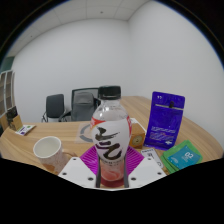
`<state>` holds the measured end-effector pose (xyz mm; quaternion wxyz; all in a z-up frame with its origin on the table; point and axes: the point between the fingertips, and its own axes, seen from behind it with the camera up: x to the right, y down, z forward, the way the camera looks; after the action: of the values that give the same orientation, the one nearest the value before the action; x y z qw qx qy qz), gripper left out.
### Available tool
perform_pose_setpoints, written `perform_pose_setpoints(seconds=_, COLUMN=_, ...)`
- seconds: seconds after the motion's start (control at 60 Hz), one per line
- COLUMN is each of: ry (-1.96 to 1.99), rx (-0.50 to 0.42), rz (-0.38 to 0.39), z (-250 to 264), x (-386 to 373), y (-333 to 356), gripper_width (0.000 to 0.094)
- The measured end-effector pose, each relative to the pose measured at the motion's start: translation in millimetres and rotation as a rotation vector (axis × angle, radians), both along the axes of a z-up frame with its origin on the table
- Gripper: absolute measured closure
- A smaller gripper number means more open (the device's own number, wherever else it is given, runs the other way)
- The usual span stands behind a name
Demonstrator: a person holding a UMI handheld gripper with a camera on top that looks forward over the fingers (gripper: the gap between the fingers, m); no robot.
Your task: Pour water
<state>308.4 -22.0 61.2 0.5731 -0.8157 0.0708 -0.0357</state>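
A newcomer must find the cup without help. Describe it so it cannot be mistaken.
On the round wooden table, look beside the clear bottle that stands between the gripper fingers. The paper cup stands there, apart from the bottle. It alone is short, pale and open-topped, unlike the upright purple pouch.

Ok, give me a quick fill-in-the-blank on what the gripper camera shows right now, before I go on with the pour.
1. The bottle between the fingers has a ____ cap.
2. The paper cup on the table is standing ____.
3. The tall pouch beyond the fingers is ____ in colour.
4. The gripper is shut on the ____.

Missing words: white; upright; purple; bottle
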Motion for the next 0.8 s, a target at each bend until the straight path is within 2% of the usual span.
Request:
perform_pose_setpoints(seconds=0.067, ry=0.004, rx=0.037, rz=-0.012, z=3, x=0, y=-1, gripper_width=0.0623)
perform_pose_setpoints(seconds=0.183, ry=0.003, rx=0.034, rz=-0.031, z=2, x=3, y=-1, gripper_width=0.0617)
perform_pose_setpoints(seconds=0.283, ry=0.001, rx=0.024, rz=-0.031, z=2, x=2, y=1, gripper_width=0.0529)
perform_pose_setpoints(seconds=0.367, ry=0.007, rx=-0.015, rz=-0.045, z=-2, x=4, y=-4, gripper_width=0.0387)
perform_pose_setpoints(seconds=0.4, ry=0.013, rx=-0.04, rz=-0.054, z=-4, x=5, y=-8, gripper_width=0.0261)
perform_pose_setpoints(seconds=0.433, ry=0.017, rx=-0.059, rz=-0.062, z=-5, x=6, y=-13, gripper_width=0.0083)
perform_pose_setpoints(seconds=0.45, ry=0.018, rx=-0.064, rz=-0.063, z=-3, x=6, y=-16, gripper_width=0.0069)
perform_pose_setpoints(seconds=0.483, ry=0.017, rx=-0.076, rz=-0.069, z=0, x=7, y=-23, gripper_width=0.0108)
perform_pose_setpoints(seconds=0.55, ry=-0.003, rx=-0.084, rz=-0.079, z=14, x=6, y=-39, gripper_width=0.0066)
perform_pose_setpoints(seconds=0.8, ry=-0.078, rx=-0.147, rz=-0.061, z=82, x=-38, y=-139, gripper_width=0.0081)
